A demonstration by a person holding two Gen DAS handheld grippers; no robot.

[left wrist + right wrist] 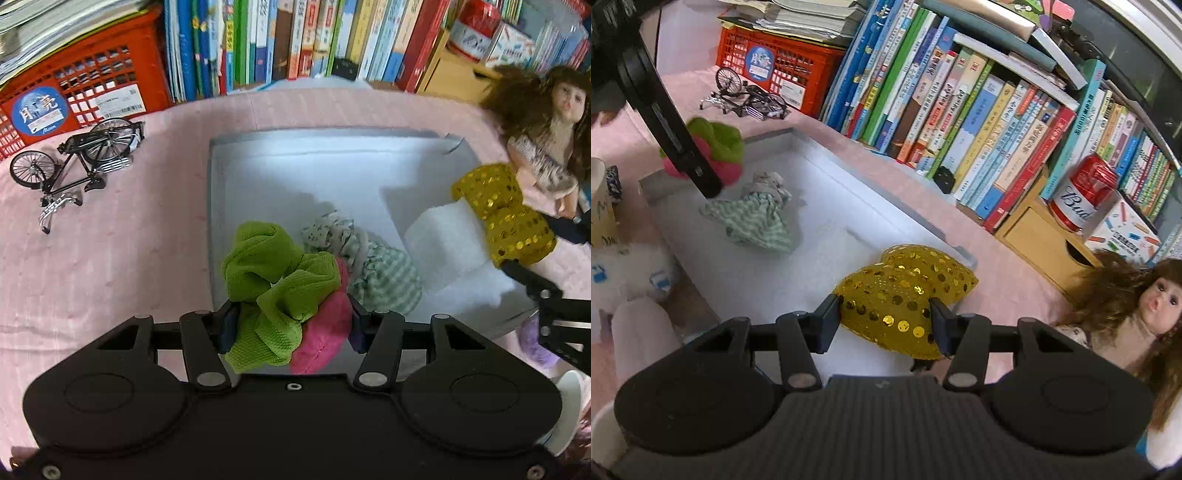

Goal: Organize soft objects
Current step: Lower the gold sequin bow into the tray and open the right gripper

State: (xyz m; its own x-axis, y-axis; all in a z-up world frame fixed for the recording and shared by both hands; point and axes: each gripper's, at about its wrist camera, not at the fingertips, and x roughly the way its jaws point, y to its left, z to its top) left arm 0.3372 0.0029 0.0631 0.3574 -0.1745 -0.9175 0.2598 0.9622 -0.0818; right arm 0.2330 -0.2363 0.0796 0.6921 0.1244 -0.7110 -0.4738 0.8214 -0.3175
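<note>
My left gripper (291,326) is shut on a green and pink scrunchie (280,291), held just above the near corner of a shallow white box (295,173). In the box lies a green striped cloth bundle (373,273) beside a patterned scrunchie (332,230). My right gripper (886,321) is shut on a gold sequin bow (897,299), hanging over the box's right edge (923,229). The right wrist view also shows the green and pink scrunchie (720,147) in the left gripper's fingers (698,166) and the striped cloth bundle (757,218) below it.
A pink cloth (110,240) covers the table. A model bicycle (77,158) and a red crate (85,88) stand at the back left, a row of books (295,40) behind. A doll (546,140) lies at the right. White foam (447,247) sits in the box.
</note>
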